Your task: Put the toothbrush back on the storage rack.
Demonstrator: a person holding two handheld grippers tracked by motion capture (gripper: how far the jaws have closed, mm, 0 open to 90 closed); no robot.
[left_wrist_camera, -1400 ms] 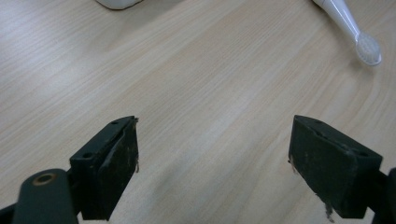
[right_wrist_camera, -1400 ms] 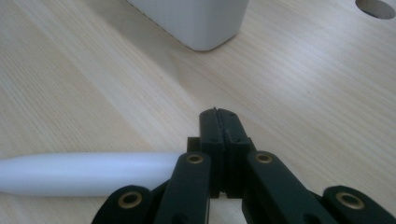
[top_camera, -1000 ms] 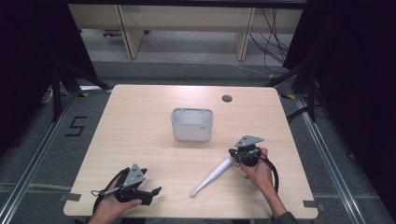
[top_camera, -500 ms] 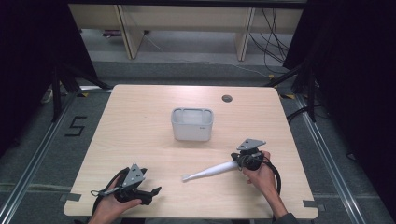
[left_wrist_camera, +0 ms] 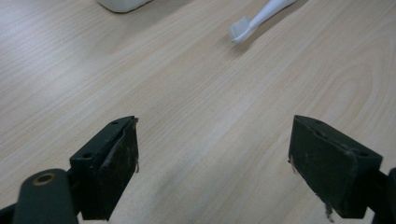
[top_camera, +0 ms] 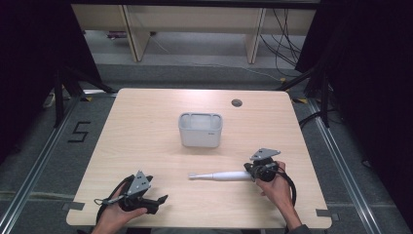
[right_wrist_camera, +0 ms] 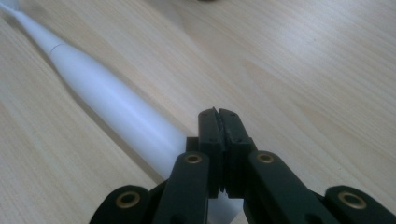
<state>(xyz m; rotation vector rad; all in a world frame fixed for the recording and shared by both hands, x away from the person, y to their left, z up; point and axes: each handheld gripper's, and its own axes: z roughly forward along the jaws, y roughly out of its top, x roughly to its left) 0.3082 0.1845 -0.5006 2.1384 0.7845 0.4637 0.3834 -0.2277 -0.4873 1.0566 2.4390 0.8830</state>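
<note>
One slip risked dropping the toothbrush (top_camera: 221, 175): your right gripper (top_camera: 254, 171) pinched only its butt end; left gripper (top_camera: 157, 201) gaped empty.

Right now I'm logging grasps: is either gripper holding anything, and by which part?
The right gripper holds the white electric toothbrush by the butt end of its handle. The left gripper is open, holding nothing.
</note>
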